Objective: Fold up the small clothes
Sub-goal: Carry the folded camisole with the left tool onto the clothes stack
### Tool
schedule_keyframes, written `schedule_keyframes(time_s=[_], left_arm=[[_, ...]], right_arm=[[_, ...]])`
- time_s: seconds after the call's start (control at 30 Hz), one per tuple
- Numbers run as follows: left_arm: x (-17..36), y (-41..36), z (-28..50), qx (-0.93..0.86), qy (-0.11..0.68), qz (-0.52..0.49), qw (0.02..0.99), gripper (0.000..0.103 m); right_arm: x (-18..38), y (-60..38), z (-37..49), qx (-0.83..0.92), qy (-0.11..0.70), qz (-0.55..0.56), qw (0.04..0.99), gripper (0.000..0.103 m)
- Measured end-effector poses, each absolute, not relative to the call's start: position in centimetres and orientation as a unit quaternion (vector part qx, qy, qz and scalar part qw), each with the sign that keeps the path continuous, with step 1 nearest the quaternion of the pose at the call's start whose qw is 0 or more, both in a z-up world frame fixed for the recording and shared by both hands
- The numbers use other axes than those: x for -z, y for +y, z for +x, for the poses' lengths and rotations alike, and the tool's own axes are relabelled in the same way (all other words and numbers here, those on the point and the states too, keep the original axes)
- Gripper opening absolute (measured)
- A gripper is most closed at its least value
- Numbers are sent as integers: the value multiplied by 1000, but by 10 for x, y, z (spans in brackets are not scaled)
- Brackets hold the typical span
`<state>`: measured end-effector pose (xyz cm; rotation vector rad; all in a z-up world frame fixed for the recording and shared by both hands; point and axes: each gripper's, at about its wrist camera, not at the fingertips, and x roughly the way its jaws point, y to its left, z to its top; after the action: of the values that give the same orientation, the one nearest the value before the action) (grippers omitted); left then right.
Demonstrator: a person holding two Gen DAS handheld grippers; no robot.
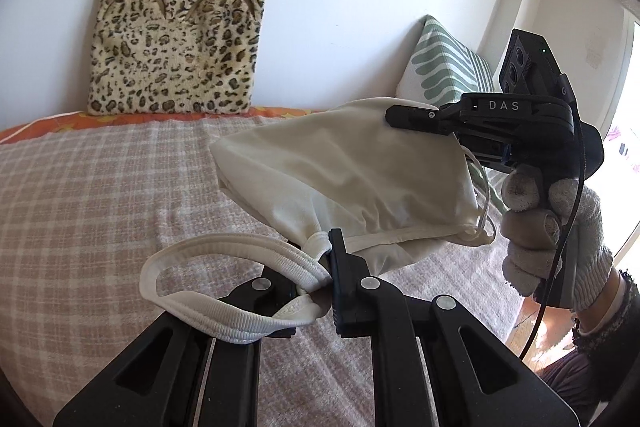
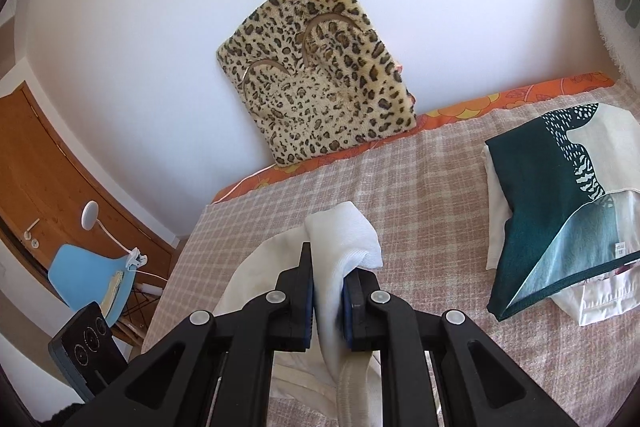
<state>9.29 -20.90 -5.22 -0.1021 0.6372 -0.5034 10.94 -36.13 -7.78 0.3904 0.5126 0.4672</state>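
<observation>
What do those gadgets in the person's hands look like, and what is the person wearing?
Each gripper is matte black plastic with round silver rivets. The right gripper bears white letters "DAS", a block with three round lenses, a green light and a black cable. Its pads are blue. The hand wears a pale knit glove with a dark cuff.

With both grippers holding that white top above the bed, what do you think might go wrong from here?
1. The left gripper pinches only the bunched strap end of the white top, so it may slip out.
2. The loose strap loop hangs over the gripper and could snag.
3. The right gripper holds a thick wad, so the fold may come out uneven.
</observation>
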Motion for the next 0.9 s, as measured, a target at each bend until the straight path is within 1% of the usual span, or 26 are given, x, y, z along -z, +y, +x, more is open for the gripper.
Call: schedule_keyframes(time_s=[0.4,0.53,0.9], left_arm=[[37,-306,136,298,294,-45,907,10],[34,-334,147,309,285,-34,907,11],[41,-396,190,322,280,-26,904,10]], right_arm=[[78,-468,107,-177,221,231,931,9],[72,-500,111,-162,215,230,935,9],[61,-566,152,-126,209,230,942,9]])
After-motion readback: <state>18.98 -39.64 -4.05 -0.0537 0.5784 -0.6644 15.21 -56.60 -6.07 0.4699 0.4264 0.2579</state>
